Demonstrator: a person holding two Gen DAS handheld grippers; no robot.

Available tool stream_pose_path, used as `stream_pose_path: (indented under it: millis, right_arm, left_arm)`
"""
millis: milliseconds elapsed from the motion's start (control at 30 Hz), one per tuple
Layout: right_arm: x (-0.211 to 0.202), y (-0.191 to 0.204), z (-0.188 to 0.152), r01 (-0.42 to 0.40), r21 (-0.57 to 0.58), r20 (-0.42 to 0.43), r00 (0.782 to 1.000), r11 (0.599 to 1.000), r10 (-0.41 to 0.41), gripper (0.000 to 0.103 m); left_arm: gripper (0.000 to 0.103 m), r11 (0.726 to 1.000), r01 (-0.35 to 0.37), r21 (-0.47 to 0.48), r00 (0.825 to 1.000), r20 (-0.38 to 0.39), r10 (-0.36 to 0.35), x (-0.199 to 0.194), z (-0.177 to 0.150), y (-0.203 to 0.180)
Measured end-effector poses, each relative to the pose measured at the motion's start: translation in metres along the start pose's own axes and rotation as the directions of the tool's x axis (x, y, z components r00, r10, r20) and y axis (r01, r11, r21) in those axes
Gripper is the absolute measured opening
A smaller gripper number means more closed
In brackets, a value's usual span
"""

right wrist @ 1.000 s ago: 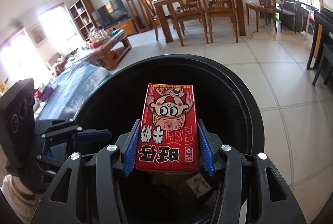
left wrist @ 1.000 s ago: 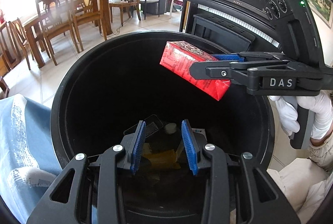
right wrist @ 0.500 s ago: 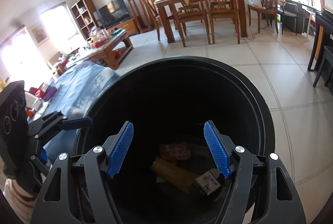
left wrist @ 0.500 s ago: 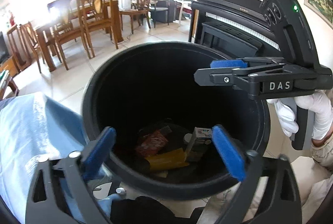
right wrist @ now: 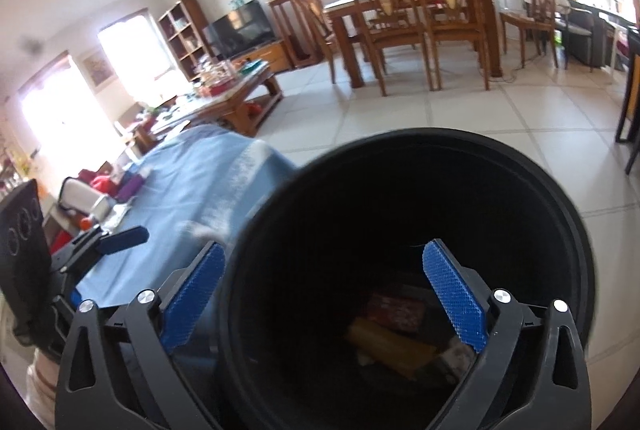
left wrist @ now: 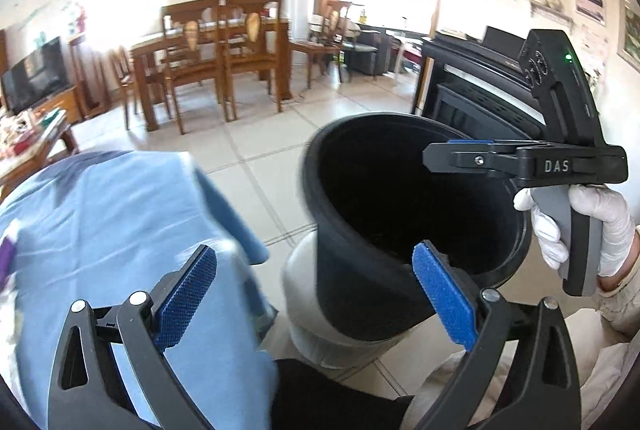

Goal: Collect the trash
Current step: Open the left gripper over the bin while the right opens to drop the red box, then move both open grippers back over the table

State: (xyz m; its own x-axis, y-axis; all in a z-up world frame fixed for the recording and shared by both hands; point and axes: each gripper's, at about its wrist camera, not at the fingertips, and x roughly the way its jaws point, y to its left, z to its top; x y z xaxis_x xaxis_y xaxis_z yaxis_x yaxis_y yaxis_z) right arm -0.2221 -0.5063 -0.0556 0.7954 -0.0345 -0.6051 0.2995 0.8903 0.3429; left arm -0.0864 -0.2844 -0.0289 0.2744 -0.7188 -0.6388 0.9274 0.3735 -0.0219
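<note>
We hold the left hand-held gripper (left wrist: 316, 296) and the right hand-held gripper (right wrist: 324, 294) spread wide and empty over the black trash bin (right wrist: 560, 190), which stands on the tiled floor (right wrist: 420, 118) just beside the blue-draped surface (left wrist: 100, 214). Inside, on the bin's bottom, we count what looks like three or four pieces, blurred in shadow: one red carton (right wrist: 396, 310), one yellow wrapper (right wrist: 390, 348) and one small pale box (right wrist: 456, 354). We judge such cartons light and crushable, best pinched across their flat faces.

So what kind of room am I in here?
Most likely a home's open living and dining room: wooden dining table with chairs, a TV by a bookshelf, and a cluttered coffee table.
</note>
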Motion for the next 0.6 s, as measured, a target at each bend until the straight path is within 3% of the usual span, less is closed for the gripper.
stream_pose_path:
  millis: [367,600]
  right_arm:
    - [0.051,0.121,0.021,-0.146,-0.200,-0.089,0.987,0.969,0.131,0.098]
    - [0.091,0.198,0.019,-0.239,-0.298,-0.152,0.968,0.924,0.201,0.098]
  left_arm:
    - [0.098,0.978,-0.156,-0.142,0.986,0.032,0.162,-0.062,-0.034,0.071]
    - [0.098,0.926,-0.265,-0.268,0.960,0.021,0.281,-0.103,-0.058,0.129]
